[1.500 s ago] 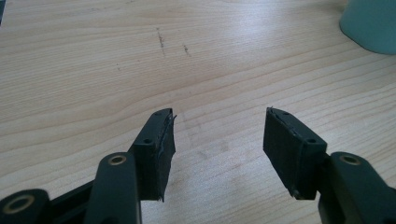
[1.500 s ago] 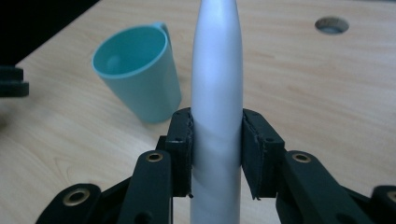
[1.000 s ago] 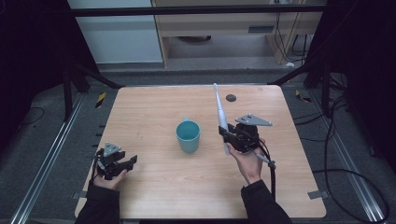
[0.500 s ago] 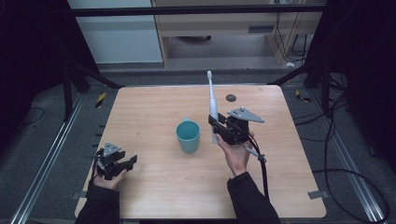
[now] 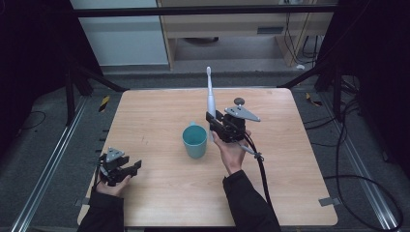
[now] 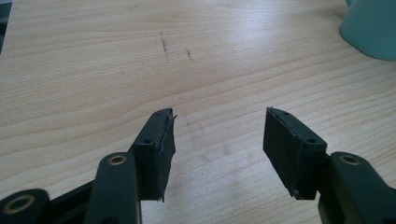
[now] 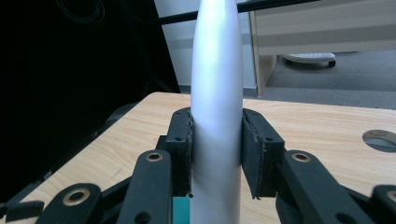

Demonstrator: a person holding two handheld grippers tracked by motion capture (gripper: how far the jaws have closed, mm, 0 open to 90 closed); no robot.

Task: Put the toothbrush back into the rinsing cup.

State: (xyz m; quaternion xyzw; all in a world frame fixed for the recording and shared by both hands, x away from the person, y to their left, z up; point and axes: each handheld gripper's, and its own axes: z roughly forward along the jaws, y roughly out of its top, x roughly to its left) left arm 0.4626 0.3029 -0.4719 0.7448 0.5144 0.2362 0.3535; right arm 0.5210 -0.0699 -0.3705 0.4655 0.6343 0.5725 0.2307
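A white electric toothbrush (image 5: 211, 100) stands nearly upright, head up, with my right gripper (image 5: 213, 125) shut on its handle just right of a teal cup (image 5: 194, 141) at the table's middle. In the right gripper view the white handle (image 7: 217, 107) is pinched between both jaws, and a sliver of the teal cup (image 7: 181, 210) shows below. My left gripper (image 5: 131, 166) rests open at the table's front left, empty. Its own view has the jaws wide apart over bare wood, with the teal cup (image 6: 370, 25) at the top right corner.
The wooden table (image 5: 159, 116) has a round cable hole (image 5: 239, 101) near its far edge, seen as a hole (image 7: 380, 139) in the right gripper view. Black frame posts, cables and a cabinet stand beyond the table. A cable (image 5: 261, 169) trails from the right gripper.
My right gripper has carried the toothbrush leftward, close beside the teal cup, and turned it more upright. The left gripper has not moved.
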